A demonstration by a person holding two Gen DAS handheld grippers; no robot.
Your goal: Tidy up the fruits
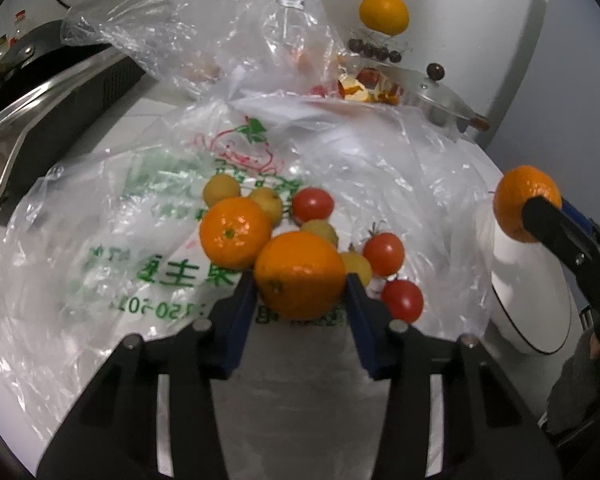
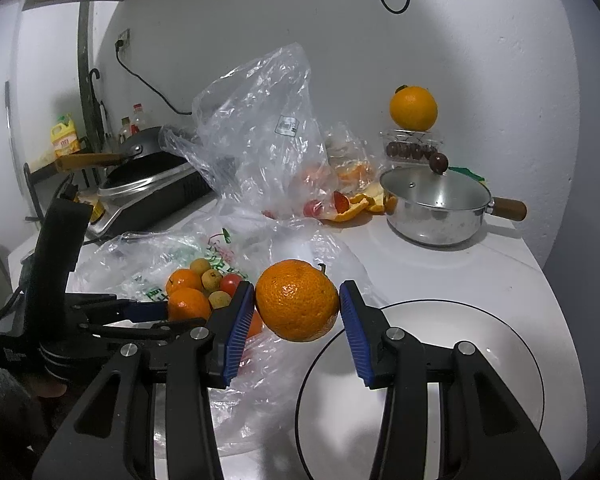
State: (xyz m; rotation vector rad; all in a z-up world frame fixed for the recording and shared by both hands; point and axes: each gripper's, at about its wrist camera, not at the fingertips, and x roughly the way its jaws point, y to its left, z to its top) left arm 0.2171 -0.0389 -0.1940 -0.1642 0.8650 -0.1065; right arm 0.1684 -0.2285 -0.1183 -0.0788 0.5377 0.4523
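Note:
Between the blue pads of my left gripper (image 1: 299, 280) sits an orange (image 1: 300, 268), resting on a flattened printed plastic bag (image 1: 120, 240); both pads touch its sides. Around it on the bag lie a second orange (image 1: 235, 232), three cherry tomatoes (image 1: 384, 253) and several small yellow fruits (image 1: 221, 189). My right gripper (image 2: 296, 288) is shut on another orange (image 2: 297, 304) and holds it in the air just left of a white plate (image 2: 512, 360). That held orange (image 1: 516, 196) also shows at the right edge of the left wrist view.
A crumpled clear bag (image 2: 260, 120) stands behind the fruit, with orange peels (image 2: 360, 204) beside it. A lidded steel pot (image 2: 440, 208) sits at the back right, behind it an orange (image 2: 413, 108) on a clear box of dark fruits. A cooker with a pan (image 2: 148, 184) is at the left.

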